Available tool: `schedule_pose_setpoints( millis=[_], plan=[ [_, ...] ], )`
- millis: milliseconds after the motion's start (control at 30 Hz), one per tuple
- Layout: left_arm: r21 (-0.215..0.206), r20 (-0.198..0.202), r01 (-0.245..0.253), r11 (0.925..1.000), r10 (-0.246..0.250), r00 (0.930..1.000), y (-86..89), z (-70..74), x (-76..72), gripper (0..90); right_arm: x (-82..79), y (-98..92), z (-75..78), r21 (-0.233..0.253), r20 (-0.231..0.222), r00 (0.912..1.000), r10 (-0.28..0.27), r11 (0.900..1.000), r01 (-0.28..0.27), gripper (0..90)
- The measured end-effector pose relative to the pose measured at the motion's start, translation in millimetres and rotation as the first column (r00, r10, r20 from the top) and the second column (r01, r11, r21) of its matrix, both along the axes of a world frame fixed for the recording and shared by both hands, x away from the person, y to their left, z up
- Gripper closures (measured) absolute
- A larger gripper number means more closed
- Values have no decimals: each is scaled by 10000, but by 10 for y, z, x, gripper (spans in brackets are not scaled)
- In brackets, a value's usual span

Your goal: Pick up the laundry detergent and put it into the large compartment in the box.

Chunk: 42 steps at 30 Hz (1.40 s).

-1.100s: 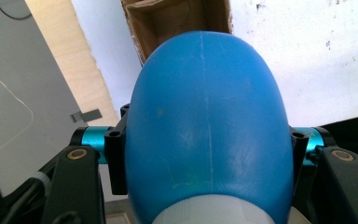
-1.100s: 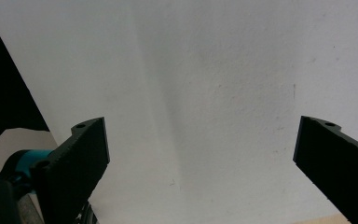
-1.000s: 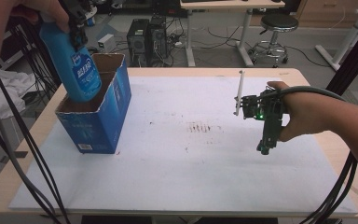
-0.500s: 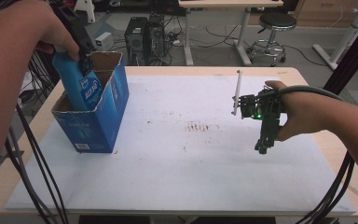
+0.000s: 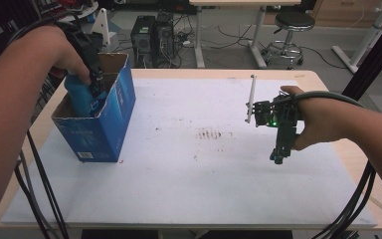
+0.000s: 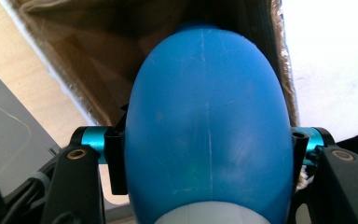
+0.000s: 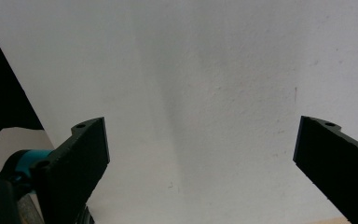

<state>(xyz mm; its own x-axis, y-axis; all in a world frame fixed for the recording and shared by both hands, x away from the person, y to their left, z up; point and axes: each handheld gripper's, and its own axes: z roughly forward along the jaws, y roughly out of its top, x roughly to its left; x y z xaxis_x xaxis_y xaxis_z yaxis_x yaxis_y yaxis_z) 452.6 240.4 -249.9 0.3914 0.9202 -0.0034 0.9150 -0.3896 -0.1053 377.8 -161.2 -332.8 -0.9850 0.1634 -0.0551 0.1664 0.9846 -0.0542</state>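
The left gripper (image 5: 95,82) pinches a blue bottle (image 6: 208,126) between its jaws, the bottle hanging below it inside the blue cardboard box (image 5: 107,129). Well apart to the right, the right gripper (image 5: 280,154) hovers over the white mat (image 7: 205,70), jaws spread wide with nothing between.

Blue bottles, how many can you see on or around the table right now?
1: the blue bottle is clamped in the left gripper, partly down inside the blue cardboard box. The box could hide others.

We cannot see the lower part of the blue bottle (image 5: 82,97), sunk behind the wall of the blue box (image 5: 97,132) (its label hidden too). In the left gripper view the bottle's white cap (image 6: 209,217) is cut off by the bottom edge.
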Motion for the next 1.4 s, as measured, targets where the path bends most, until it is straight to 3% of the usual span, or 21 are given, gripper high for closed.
schedule_pose_setpoints(
  millis=[133,167,367,500,667,933,1400],
  plan=[
    [80,24,502,9987,-502,9987,-15,-69,-9,385,0,-1,0,0,7,10000,11,10000,-11,23],
    [99,24,878,9961,-878,9961,-24,-103,-16,385,0,0,1,-8,10,10000,8,10000,-8,23],
    [46,134,1621,9868,-1622,9867,-36,-196,-31,385,-6,8,-1,-38,81,9999,105,9999,-104,24],
    [187,157,2094,9776,-2097,9776,-46,-232,-41,385,-14,23,-3,-48,80,9999,128,9999,-128,24],
    [47,121,2719,9623,-2719,9622,-43,-285,-52,385,-11,23,-16,-49,61,9999,134,9999,-134,24],
    [70,164,3277,9448,-3277,9446,-46,-396,-58,385,-13,23,-29,-29,27,10000,88,10000,-88,24],
    [-235,315,3207,9469,-3199,9469,20,-417,-43,384,3,24,-49,-10,35,10000,79,10000,-79,24]
  ],
)
